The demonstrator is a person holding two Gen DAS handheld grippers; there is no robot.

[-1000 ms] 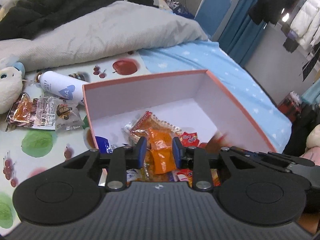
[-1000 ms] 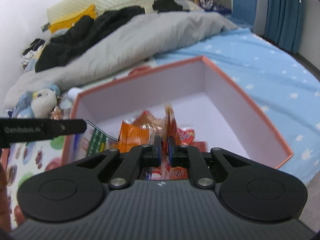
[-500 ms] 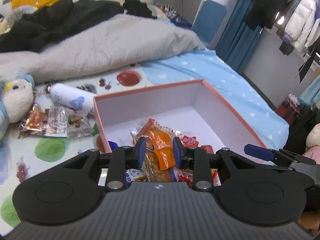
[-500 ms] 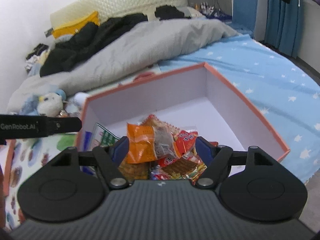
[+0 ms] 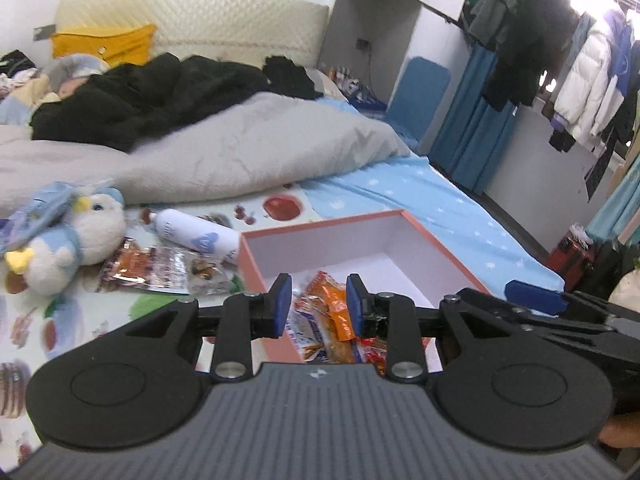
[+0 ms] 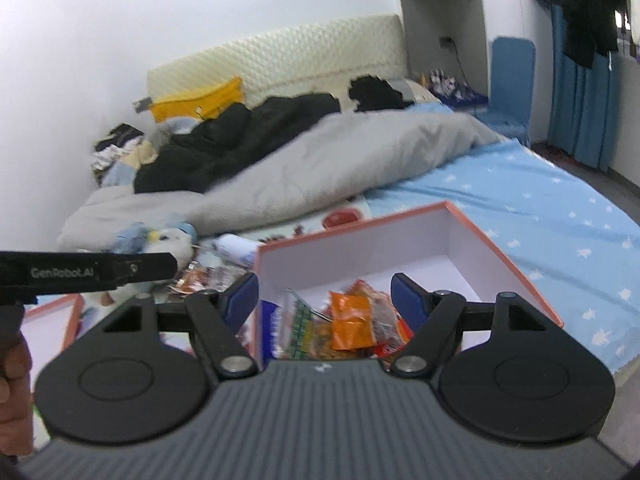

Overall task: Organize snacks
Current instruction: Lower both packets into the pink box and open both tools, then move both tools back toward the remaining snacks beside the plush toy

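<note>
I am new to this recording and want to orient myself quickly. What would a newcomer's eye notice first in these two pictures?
First the pink-rimmed box on the bed, with a pile of bright snack packets in its near corner. Both grippers hang above it with nothing between their blue pads: the right gripper wide open, the left gripper narrower. To the left of the box lie a plush penguin, a white bottle and more packets.

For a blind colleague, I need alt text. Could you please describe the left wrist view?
The left tool, open and holding nothing, hangs above an orange-rimmed box with snack packets piled at its near end. Left of the box, on the bed, lie more snack packets, a white bottle and a plush penguin.
</note>
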